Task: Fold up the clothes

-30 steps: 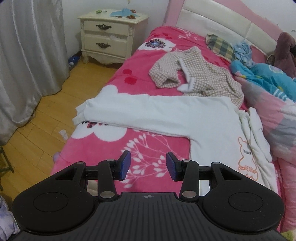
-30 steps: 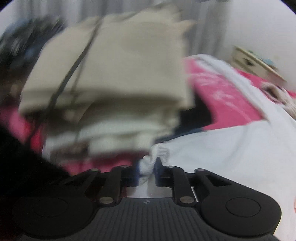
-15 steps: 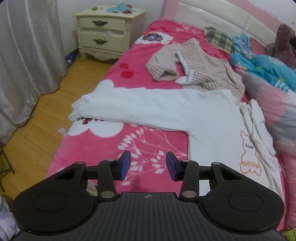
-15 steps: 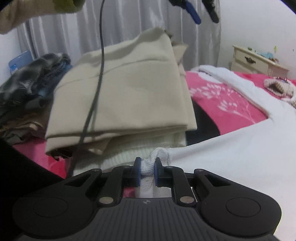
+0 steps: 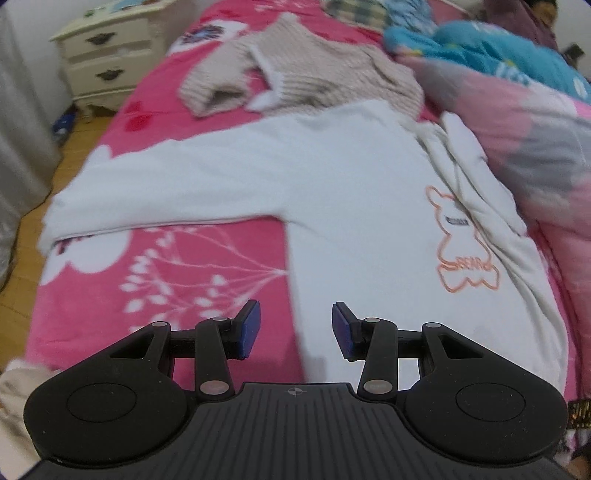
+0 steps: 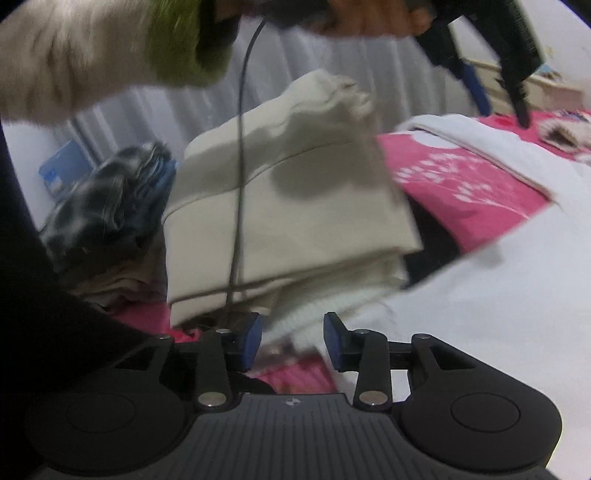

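Left wrist view
My left tongs (image 5: 295, 328): spread wide, nothing between the pads, hovering above the near side edge of the sweater.
Sweater (image 5: 351, 206): white, lying flat on the bed (image 5: 166, 266); one sleeve runs out left to the bed's edge, where its cuff sits at the drop to the floor (image 5: 74, 133).
Look: soft, blurred in this frame; one orange bear outline on the right part of the body; the right side is bunched in folds against the quilt (image 5: 524, 122).
Room: bare pink blanket under the sleeve, left of the body, stays open; the right side is crowded by the quilt.
Count: one white sweater, one beige knit (image 5: 295, 74) lying beyond it and touching its far edge, one nightstand (image 5: 107, 55) with two drawers.

Right wrist view
My right tongs (image 6: 291, 341): spread, pinching nothing; the sweater's (image 6: 480, 280) ribbed hem lies just beyond the pads.
Pile (image 6: 280, 206): folded cream cloth stacked just beside the hem, a dark heap (image 6: 107, 210) to its left.
Above: my left hand (image 6: 369, 18) and sleeve (image 6: 110, 48) with the other tongs, one cable (image 6: 240, 147) hanging down over the pile.
Room: open white cloth to the right.
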The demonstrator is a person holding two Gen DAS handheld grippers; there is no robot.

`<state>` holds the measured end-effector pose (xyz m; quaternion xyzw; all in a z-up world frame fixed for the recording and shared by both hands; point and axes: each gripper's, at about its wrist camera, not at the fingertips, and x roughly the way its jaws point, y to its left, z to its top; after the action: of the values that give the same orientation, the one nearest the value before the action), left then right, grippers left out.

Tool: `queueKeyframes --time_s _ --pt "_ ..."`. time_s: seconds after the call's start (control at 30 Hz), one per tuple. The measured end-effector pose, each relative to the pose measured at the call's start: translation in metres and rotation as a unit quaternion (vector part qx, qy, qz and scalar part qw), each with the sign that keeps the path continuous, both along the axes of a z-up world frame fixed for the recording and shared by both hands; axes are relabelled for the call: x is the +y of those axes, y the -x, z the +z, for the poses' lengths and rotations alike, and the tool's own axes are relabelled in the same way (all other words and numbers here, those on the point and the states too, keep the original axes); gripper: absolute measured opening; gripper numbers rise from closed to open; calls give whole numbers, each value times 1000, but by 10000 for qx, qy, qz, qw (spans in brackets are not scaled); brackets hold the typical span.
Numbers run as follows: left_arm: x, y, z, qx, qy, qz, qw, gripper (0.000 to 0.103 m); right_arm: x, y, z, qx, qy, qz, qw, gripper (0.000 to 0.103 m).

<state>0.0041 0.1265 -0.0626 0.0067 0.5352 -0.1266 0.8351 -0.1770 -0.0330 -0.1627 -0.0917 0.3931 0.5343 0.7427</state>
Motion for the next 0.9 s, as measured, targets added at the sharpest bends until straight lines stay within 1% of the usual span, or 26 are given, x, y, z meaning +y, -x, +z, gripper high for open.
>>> queueKeyframes --time_s 0.1,0.17,0.2,0.27,0.33,0.4,0.43,0.47,0.53,0.6,0.63,0.67,0.7,0.77,0.8,0.9 --pt "-25 -5 -3 29 -109 -227 9997 44 -51 -15 17 239 261 -452 9984 45" --pt "-48 -12 -7 75 -207 -394 9990 44 -90 -25 26 328 561 -893 9939 47" --pt "-60 -16 -10 103 -259 -479 9985 44 -111 -30 30 337 695 -1184 9900 49" --pt "-89 -25 -16 129 -388 -698 9967 44 -154 -43 35 284 926 -1902 9770 52" --pt "-122 -37 -26 90 -599 -923 9939 45 -183 -65 34 202 919 -2589 9613 52" --pt "-154 -51 -37 -26 -865 -1146 9896 45 -209 -89 32 111 830 -3256 9418 52" --pt "-169 -58 -43 -110 -980 -1251 9872 45 -222 -101 32 65 784 -3583 9303 52" --pt "-181 -63 -50 -168 -1015 -1321 9859 45 -234 -114 31 20 737 -3906 9176 52" --pt "-198 -69 -64 -199 -899 -1365 9864 45 -260 -138 29 -72 640 -4537 8888 53" --pt "-202 -73 -79 -124 -591 -1252 9903 45 -285 -162 27 -164 540 -5146 8556 53" --pt "-203 -74 -86 -83 -436 -1185 9920 45 -294 -175 24 -166 477 -5357 8429 53" --pt "-205 -75 -92 -50 -329 -1131 9930 45 -300 -187 18 -125 402 -5483 8352 53" --pt "-204 -76 -99 -30 -255 -1081 9938 45 -305 -199 12 -75 351 -5572 8296 53" --pt "-202 -77 -111 -12 -185 -1014 9947 45 -313 -221 -2 41 297 -5678 8226 53" --pt "-203 -78 -115 -25 -168 -998 9949 45 -315 -231 -9 82 264 -5703 8210 54" --pt "-198 -80 -122 -50 -51 -954 9954 45 -316 -257 -24 126 167 -5694 8218 55"
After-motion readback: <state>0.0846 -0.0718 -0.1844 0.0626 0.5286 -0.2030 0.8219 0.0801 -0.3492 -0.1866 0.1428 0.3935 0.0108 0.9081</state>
